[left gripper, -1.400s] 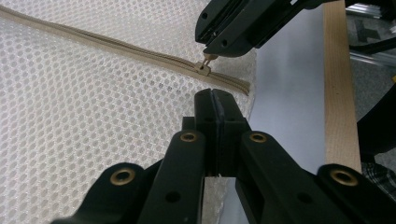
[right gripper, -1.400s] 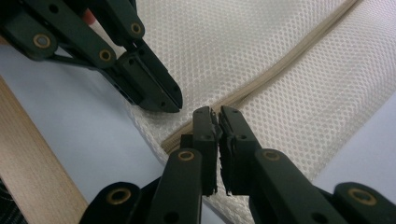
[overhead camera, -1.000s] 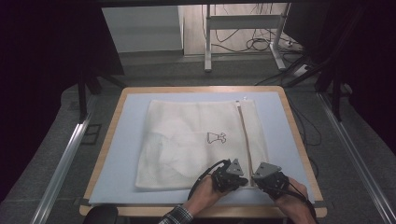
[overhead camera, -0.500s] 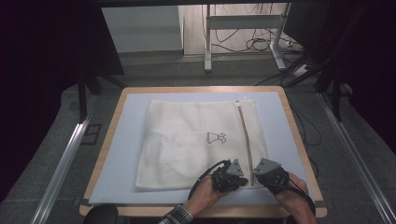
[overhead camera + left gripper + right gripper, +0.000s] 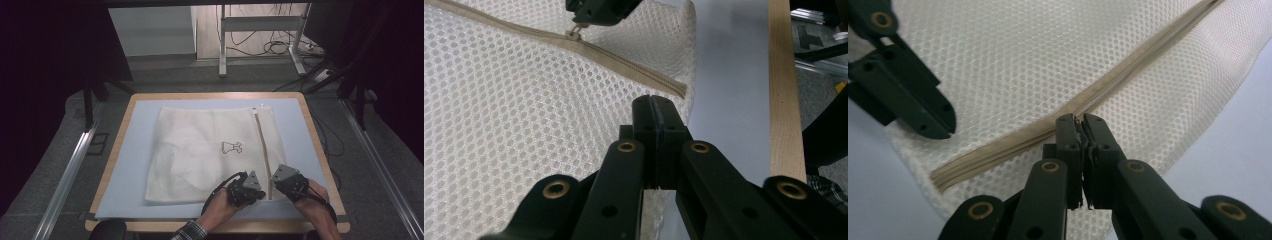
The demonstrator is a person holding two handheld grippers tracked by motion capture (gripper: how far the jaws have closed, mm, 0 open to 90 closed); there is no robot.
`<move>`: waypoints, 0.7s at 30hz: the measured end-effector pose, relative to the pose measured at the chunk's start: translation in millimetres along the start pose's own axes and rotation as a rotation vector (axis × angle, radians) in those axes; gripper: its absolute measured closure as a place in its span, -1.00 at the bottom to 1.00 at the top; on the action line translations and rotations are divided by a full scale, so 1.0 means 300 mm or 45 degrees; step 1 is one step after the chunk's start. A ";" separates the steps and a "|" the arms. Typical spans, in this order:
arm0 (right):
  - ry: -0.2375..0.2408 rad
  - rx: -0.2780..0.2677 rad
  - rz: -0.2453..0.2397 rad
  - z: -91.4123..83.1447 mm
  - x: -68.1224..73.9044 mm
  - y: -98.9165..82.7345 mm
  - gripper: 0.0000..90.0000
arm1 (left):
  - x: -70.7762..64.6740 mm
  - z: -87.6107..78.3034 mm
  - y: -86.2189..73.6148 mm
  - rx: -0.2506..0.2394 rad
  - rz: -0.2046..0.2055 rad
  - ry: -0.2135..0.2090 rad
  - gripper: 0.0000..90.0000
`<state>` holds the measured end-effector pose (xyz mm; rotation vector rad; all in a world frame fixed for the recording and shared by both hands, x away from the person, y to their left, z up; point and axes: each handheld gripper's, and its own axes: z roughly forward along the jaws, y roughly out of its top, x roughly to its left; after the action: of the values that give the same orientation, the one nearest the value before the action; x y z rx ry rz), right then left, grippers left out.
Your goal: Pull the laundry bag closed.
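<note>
Left gripper point(image 5: 655, 107): fingers pressed together, pinching the mesh bag point(image 5: 524, 110) near its corner. Right gripper point(image 5: 1082, 125): fingers closed on the zipper pull point(image 5: 1080, 122) of the beige zipper point(image 5: 1128, 80).

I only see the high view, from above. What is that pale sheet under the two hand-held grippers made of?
Observer: It's a mesh bag; the left gripper view shows its fine honeycomb holes.
Operator: What is the right one doing?
Observer: The right hand-held gripper is shut on the zipper pull of the beige zipper.
Operator: And the left one?
Observer: The left hand-held gripper is shut too, and seems to pinch the bag's fabric close to the zipper's end.
</note>
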<state>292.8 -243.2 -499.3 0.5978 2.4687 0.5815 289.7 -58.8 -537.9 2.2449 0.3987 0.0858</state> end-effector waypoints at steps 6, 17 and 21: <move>-0.004 0.006 0.015 0.014 -0.018 0.002 0.91 | 0.001 -0.001 0.000 0.002 0.004 0.002 0.99; -0.015 0.009 0.020 0.040 -0.049 0.012 0.91 | -0.002 0.001 -0.001 -0.012 -0.019 -0.004 0.99; -0.031 0.018 0.006 0.052 -0.057 0.018 0.91 | -0.001 0.001 -0.001 -0.006 -0.013 -0.003 0.99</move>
<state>316.5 -243.4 -501.7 0.6131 2.4506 0.5562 289.4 -58.8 -538.2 2.2381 0.4080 0.0791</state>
